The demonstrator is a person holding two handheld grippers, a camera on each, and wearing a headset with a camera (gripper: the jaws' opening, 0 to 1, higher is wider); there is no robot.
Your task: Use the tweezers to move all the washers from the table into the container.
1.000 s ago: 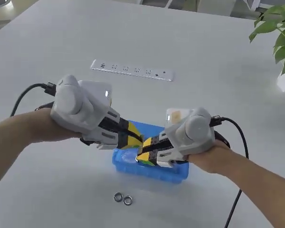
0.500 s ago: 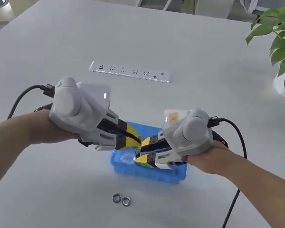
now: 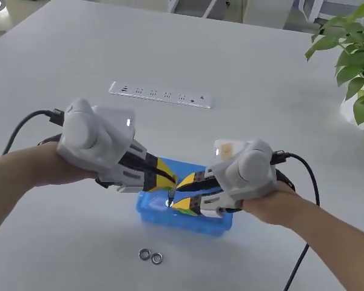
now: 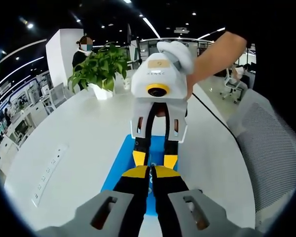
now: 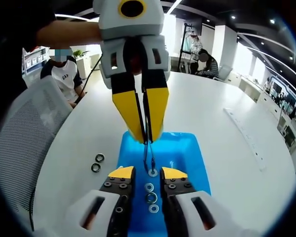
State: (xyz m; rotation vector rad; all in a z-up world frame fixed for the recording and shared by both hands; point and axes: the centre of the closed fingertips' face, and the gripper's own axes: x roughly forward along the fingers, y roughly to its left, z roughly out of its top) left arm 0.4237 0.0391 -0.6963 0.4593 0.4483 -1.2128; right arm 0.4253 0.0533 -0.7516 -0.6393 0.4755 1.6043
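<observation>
Washer (image 5: 152, 173) sits at the tweezers (image 5: 147, 148) tips, low in the blue container (image 5: 187, 153), with three more washers (image 5: 151, 197) inside at its 6 o'clock in the right gripper view; can't tell if it's released. Left gripper (image 4: 151, 173) is clamped on the tweezers, right gripper (image 4: 155, 159) jaws narrowly apart, empty, flanking the tips. Risk: the washer sticks and rides out on the lift, or the tips clip the right gripper; two loose washers (image 3: 150, 256) lie on the counter (image 3: 261, 91) at the container's 6 o'clock.
</observation>
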